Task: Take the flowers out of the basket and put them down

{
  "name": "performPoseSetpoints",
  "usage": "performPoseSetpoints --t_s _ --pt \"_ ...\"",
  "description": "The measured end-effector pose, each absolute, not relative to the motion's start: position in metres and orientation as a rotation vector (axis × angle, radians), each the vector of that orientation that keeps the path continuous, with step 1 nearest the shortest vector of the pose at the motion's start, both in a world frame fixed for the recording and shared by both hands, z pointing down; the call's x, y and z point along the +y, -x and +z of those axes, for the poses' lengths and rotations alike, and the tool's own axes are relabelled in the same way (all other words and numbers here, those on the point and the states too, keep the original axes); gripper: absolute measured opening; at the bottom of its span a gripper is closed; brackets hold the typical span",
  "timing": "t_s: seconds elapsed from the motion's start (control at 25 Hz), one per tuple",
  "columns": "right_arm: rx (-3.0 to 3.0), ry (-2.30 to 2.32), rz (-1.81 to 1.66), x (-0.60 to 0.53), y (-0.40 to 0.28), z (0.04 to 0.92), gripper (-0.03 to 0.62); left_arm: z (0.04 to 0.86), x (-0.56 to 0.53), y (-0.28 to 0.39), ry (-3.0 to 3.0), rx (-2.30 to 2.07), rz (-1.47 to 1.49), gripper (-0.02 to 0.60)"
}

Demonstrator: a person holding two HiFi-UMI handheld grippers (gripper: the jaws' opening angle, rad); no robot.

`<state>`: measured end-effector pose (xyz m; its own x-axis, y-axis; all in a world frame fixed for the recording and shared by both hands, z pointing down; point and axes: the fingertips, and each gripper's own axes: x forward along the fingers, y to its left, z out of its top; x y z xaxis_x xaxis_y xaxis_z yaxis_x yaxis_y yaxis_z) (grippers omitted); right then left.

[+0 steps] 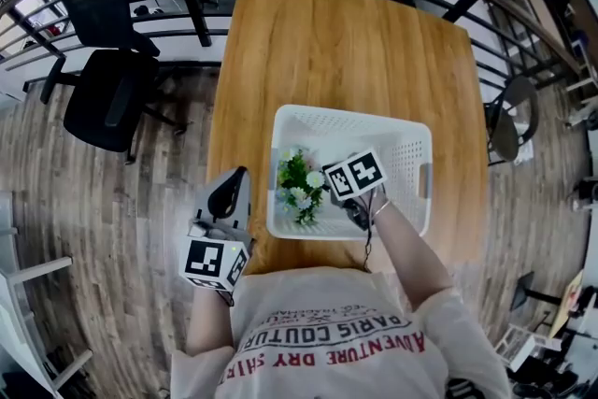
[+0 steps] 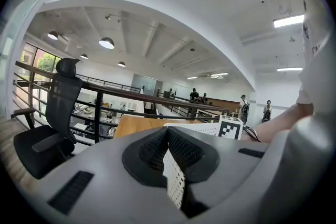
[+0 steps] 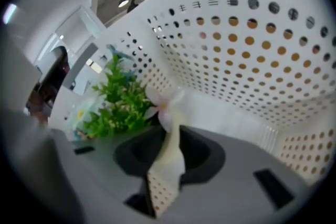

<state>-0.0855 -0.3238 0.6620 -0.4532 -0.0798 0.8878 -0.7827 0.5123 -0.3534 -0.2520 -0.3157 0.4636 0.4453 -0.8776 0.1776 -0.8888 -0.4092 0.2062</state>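
A small bunch of artificial flowers with green leaves and pale blooms lies in the left part of the white perforated basket. My right gripper is down inside the basket, right beside the bunch. In the right gripper view its jaws stand open, with a pale petal between the tips and the green leaves just beyond on the left. My left gripper is held off the table's near left corner, pointing up. In the left gripper view its tips meet with nothing in them.
The basket stands near the front edge of a long wooden table. A black office chair is to the left and a dark metal railing runs behind. A round chair stands to the right.
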Motion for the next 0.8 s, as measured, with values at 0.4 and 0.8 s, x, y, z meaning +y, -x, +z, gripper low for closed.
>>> performPoseSetpoints --t_s 0.4,0.8 --pt "-1.784 -0.697 1.027 -0.327 0.095 0.689 0.109 0.478 -0.329 0.261 -2.406 -1.513 0.049 0.026" --pt "-1.821 -0.73 1.042 -0.327 0.096 0.689 0.094 0.478 -0.33 0.256 -2.441 -1.477 0.061 0.026"
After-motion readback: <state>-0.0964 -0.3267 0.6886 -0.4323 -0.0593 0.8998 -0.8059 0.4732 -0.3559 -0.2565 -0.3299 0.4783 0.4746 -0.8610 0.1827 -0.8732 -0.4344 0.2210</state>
